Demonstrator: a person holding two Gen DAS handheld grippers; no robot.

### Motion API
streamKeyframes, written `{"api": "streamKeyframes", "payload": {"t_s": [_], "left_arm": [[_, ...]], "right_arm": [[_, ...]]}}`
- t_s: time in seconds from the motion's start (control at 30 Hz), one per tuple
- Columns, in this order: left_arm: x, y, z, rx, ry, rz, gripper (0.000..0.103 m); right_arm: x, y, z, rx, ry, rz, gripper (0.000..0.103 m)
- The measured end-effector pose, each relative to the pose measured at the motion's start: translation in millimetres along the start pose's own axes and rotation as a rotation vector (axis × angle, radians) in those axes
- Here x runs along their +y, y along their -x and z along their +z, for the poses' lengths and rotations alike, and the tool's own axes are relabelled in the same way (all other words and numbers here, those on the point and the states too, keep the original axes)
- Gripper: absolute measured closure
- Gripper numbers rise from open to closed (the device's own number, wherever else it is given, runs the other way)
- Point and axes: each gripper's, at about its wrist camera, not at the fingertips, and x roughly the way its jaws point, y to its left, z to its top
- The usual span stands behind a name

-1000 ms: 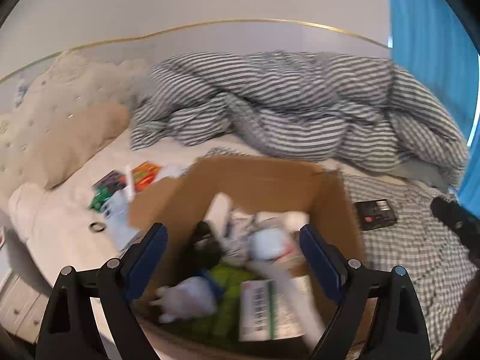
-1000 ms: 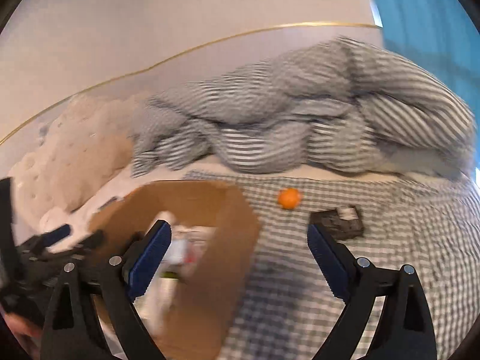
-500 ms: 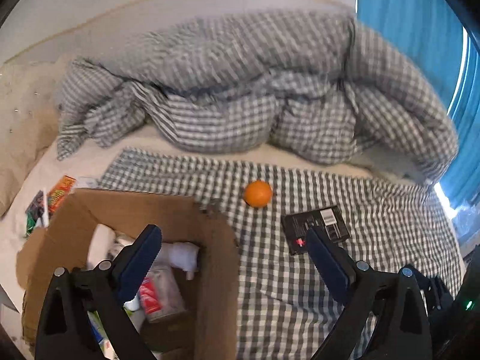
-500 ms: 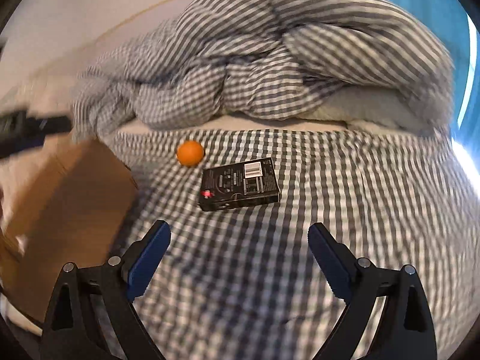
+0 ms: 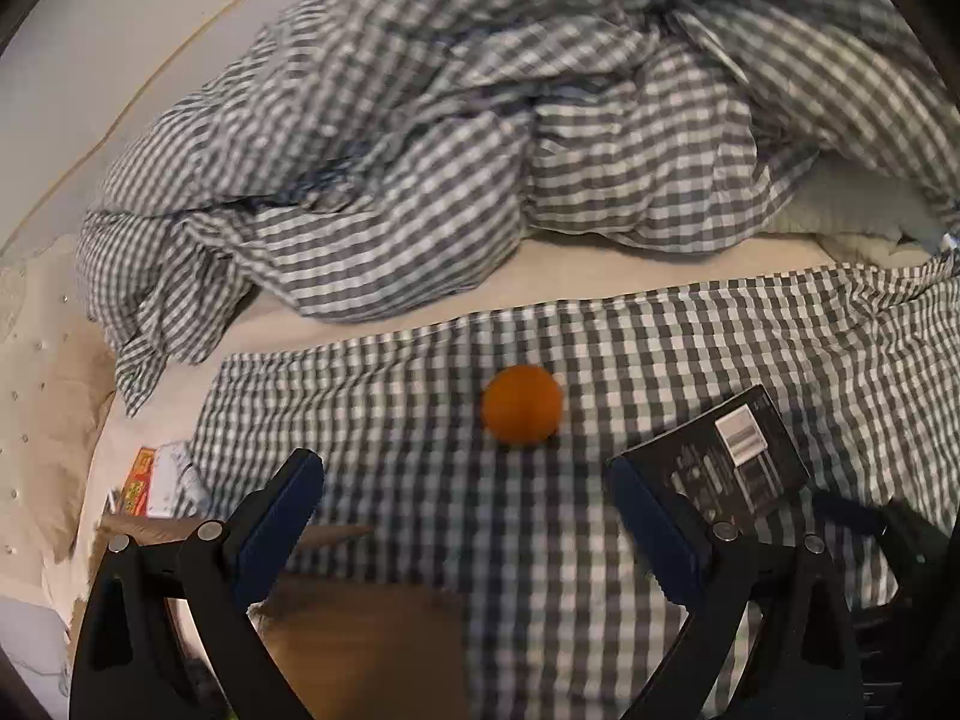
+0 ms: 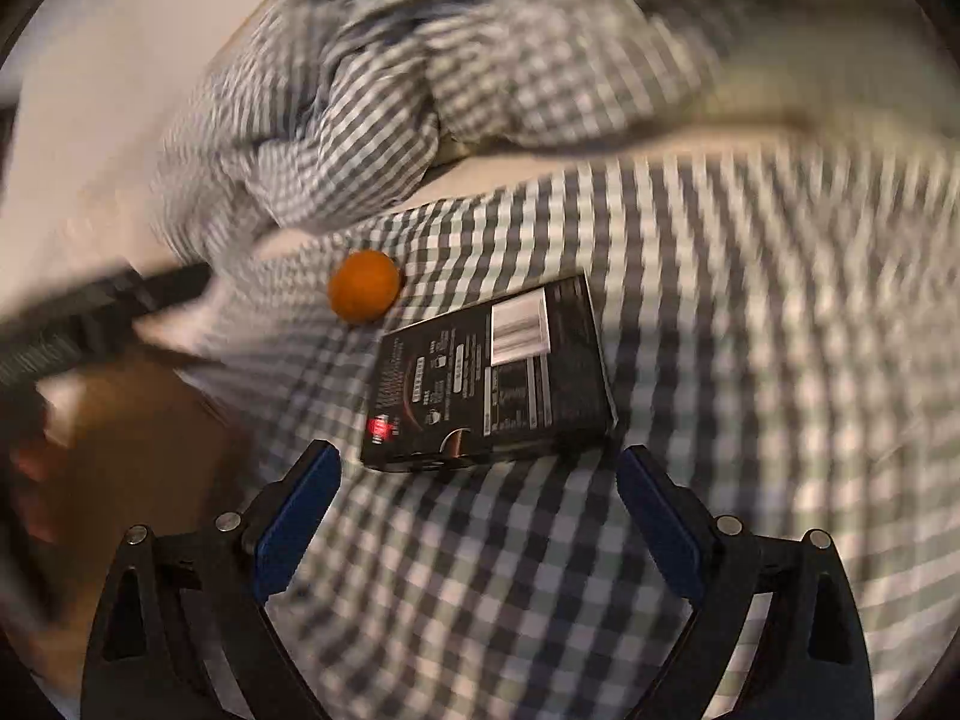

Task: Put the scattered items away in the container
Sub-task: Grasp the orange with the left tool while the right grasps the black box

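A rumpled gingham duvet (image 5: 480, 138) fills the top of both frames, with a flat checked sheet (image 5: 660, 372) below it. The cardboard box (image 5: 360, 648) shows at lower left in the left wrist view. A black carton (image 6: 492, 378) lies centre frame in the right wrist view, an orange ball (image 6: 363, 286) near its upper left corner. The left gripper (image 5: 468, 522) and right gripper (image 6: 477, 510) hang with jaws wide, holding nothing
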Motion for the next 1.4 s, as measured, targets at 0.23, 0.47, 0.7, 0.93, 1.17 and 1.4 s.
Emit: {"api": "streamKeyframes", "payload": {"t_s": [0.23,0.47,0.7,0.93,1.17,1.4], "left_arm": [[-19,-31,9,-0.002,-0.041,0.061,0.004],[-4,-60,16,0.078,0.125,0.011,0.004],[-15,-89,11,0.147,0.129,0.077,0.012],[-10,-115,14,0.155,0.145,0.079,0.012],[-18,-142,6,0.225,0.115,0.05,0.008],[-21,-141,9,0.239,0.122,-0.054,0.048]], "right_arm": [[-28,-14,6,0.005,-0.162,0.166,0.009],[-42,-28,24,-0.021,-0.274,0.185,0.009],[-50,-28,22,-0.061,-0.373,0.182,0.019],[-58,-36,20,0.016,-0.493,0.149,0.029],[-42,-49,33,-0.009,-0.482,0.098,0.009],[-51,-54,27,-0.009,-0.476,0.198,0.068]]}}
